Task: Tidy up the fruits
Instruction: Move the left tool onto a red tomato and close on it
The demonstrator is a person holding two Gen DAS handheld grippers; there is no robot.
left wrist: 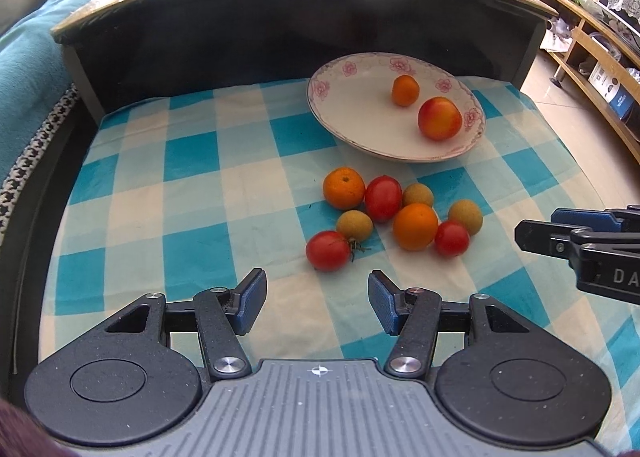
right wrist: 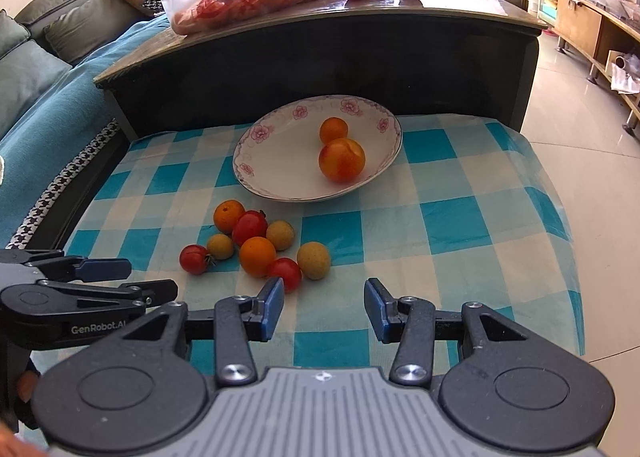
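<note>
Both grippers hang over the blue-checked cloth (left wrist: 192, 161), empty. Left gripper (left wrist: 317, 299): fingers apart, nothing between them. Right gripper (right wrist: 324, 307): same, fingers parted, holding nothing. White flowered plate (right wrist: 272, 173) holds a small orange (right wrist: 333, 129) and a peach-like fruit (right wrist: 342, 159), touching in the right view. Eight loose fruits (left wrist: 400, 213) are clustered on the cloth just in front of the plate: oranges, tomatoes, small tan fruits.
</note>
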